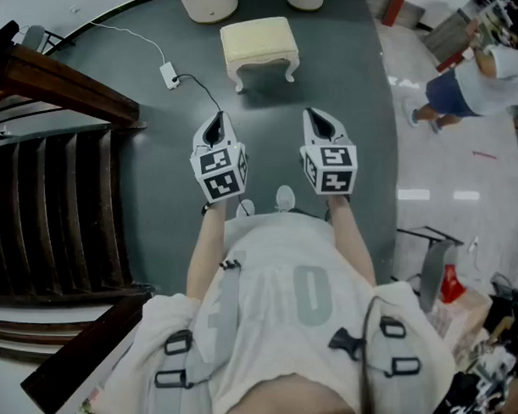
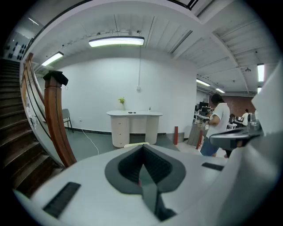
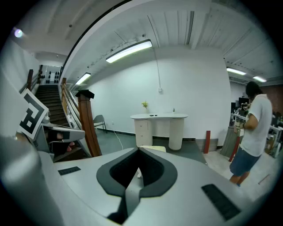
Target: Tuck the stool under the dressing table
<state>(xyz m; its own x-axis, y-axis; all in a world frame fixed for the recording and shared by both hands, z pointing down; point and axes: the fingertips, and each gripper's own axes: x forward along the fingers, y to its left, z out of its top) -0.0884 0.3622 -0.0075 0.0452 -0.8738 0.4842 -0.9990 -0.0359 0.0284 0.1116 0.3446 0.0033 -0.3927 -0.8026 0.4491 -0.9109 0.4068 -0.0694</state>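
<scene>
A cream stool (image 1: 259,42) with curved legs stands on the dark floor ahead of me, short of the white dressing table (image 1: 207,1) at the top edge. My left gripper (image 1: 217,117) and right gripper (image 1: 314,115) are held side by side, well short of the stool, both shut with nothing in them. In the left gripper view the dressing table (image 2: 134,126) stands against the far wall, and the stool's top (image 2: 136,144) peeks just over the closed jaws. The right gripper view shows the same table (image 3: 159,128) and stool (image 3: 154,148).
A dark wooden staircase with a banister (image 1: 68,85) fills the left side. A white cable and adapter (image 1: 169,74) lie on the floor left of the stool. A person (image 1: 467,86) stands at the right on the pale floor. Clutter (image 1: 451,285) sits at the lower right.
</scene>
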